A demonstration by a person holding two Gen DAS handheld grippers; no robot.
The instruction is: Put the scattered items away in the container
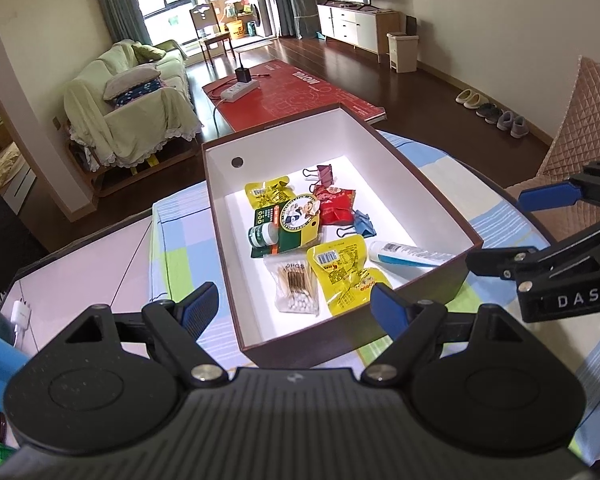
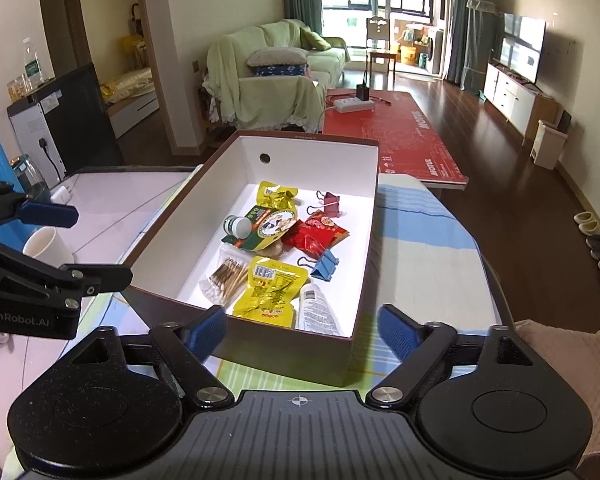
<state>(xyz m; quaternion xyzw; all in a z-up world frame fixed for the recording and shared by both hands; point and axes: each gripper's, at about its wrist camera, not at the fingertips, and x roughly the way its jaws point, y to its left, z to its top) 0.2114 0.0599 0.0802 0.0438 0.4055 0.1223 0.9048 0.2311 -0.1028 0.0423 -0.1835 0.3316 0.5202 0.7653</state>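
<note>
Both spread wide and holding nothing, the left gripper point(image 1: 292, 304) and right gripper point(image 2: 302, 322) close over the near edge of the box point(image 1: 432, 280) on the checked cloth point(image 1: 180, 248), so could bump it and spill the snack packs point(image 1: 346, 276), swabs point(image 1: 296, 286) and clips point(image 1: 360, 226) already inside.

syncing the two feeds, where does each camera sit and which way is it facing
Left wrist view: on the left tongs, looking forward and down into the box; own open fingers show below, the right tongs at the right edge.
Right wrist view: on the right tongs, facing the same box; own open fingers show, the left tongs at the left edge.
Shared: the box, the cotton swabs, the sofa.
</note>
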